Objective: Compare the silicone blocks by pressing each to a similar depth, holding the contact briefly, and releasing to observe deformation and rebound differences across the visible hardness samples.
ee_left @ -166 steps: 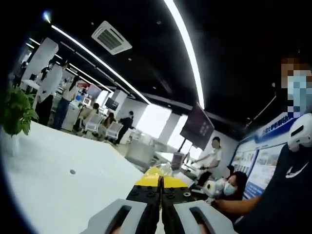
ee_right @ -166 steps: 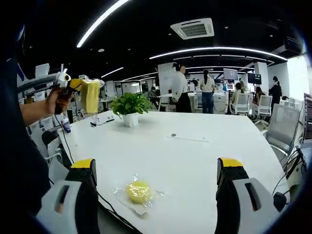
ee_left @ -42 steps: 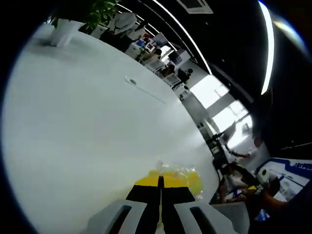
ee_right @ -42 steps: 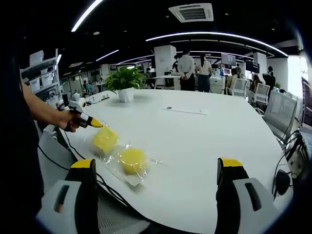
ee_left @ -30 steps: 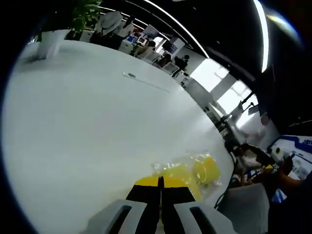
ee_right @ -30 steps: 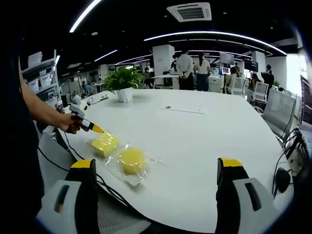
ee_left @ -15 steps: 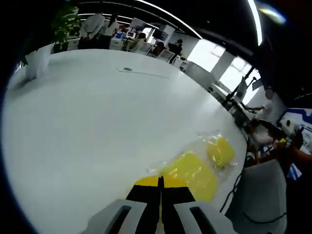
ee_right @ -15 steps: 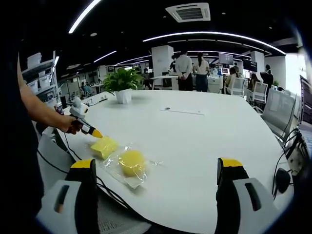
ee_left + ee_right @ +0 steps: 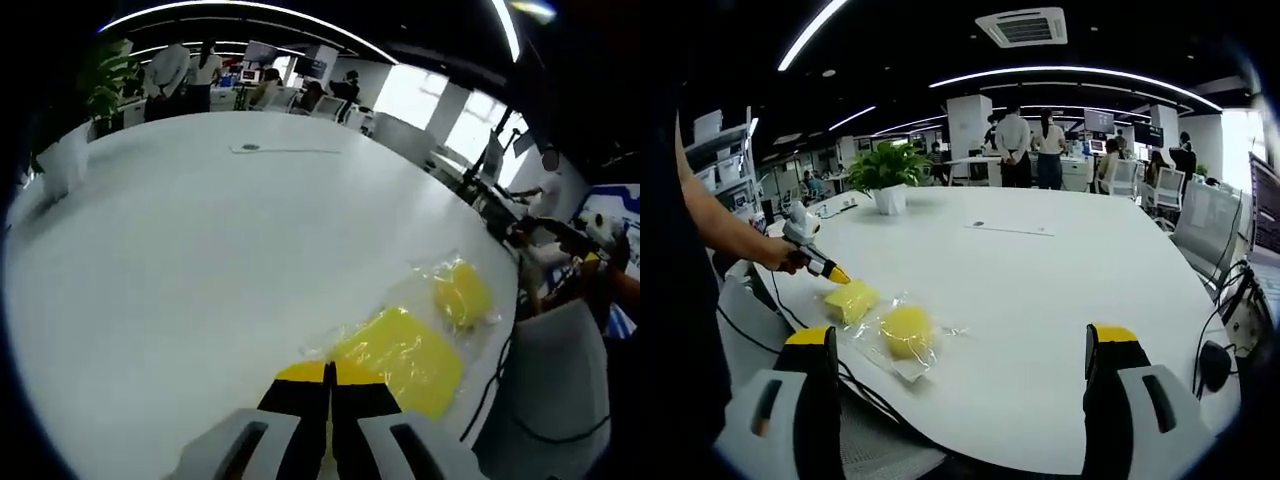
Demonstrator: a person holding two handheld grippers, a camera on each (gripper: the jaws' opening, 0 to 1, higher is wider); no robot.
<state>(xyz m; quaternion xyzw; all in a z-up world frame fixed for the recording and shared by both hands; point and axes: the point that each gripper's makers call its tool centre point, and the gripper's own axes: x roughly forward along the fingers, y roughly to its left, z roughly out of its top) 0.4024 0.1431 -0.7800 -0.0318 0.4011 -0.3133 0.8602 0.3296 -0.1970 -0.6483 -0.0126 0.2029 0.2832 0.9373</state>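
Note:
Two yellow silicone blocks in clear plastic bags lie near the edge of the white table [image 9: 1060, 290]. The flat square block [image 9: 851, 300] [image 9: 405, 355] is the left one in the right gripper view, and the round block [image 9: 905, 331] [image 9: 462, 293] lies beside it. My left gripper [image 9: 328, 372] is shut, with its yellow tips at the edge of the square block's bag; whether they pinch the plastic I cannot tell. A hand holds that left gripper [image 9: 828, 270] low over the table. My right gripper [image 9: 962, 340] stands wide open, back from the round block, with nothing between its jaws.
A potted plant [image 9: 886, 172] [image 9: 70, 150] stands further in on the table, with a small round grommet [image 9: 978, 224] near the middle. Cables [image 9: 855, 395] hang at the near edge. A grey chair [image 9: 545, 390] is beside the table. People [image 9: 1015, 150] stand far behind.
The square block, held up in the air by my left gripper 5.5 s ago, came down and now lies flat beside the round block. My right gripper stayed open and nearly still.

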